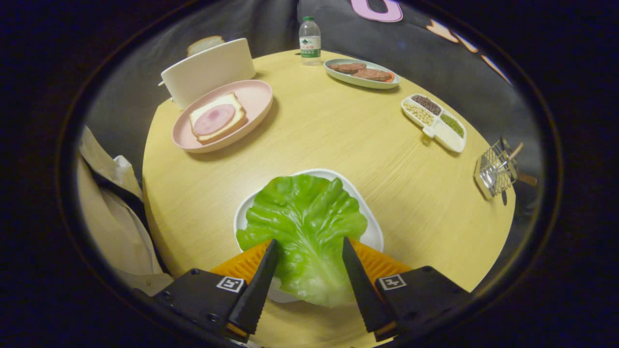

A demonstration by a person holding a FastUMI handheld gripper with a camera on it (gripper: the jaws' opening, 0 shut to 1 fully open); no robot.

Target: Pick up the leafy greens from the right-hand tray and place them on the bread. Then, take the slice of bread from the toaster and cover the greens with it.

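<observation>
Fingers (pixel 271 263) stand spread apart on either side of the lettuce leaf (pixel 302 222), and we cannot say that either presses on it; the leaf lies between them with its lower edge hanging over the near rim of the white tray (pixel 372 232). We judge this to be the very first step: the grasp on the greens, not yet closed. The leaf rests flat on the tray, its stem end toward us, so we read the gripper (pixel 309 253) as set astride the stem.

Beyond the fingers, across the tabletop (pixel 338 145), sits the pink plate (pixel 256 99) with a slice of bread (pixel 217 118) topped by a round of ham (pixel 214 119). That is where the leaf must go. Just behind the plate stands the cream toaster (pixel 208 70), with the second slice (pixel 205 44) poking out of its top.

Next, we think, the fingers need to close on the thick stem part, where the leaf gives most to hold, then lift it well clear of the tray before carrying it forward and left to the plate. A thin, floppy leaf may slip or fold, so a firm pinch near the rib seems wise.

Farther off we see a water bottle (pixel 310 41), a dish of meat patties (pixel 361 73), a divided tray of beans (pixel 434 122) and a wire rack (pixel 495 169), none of them in the way.
</observation>
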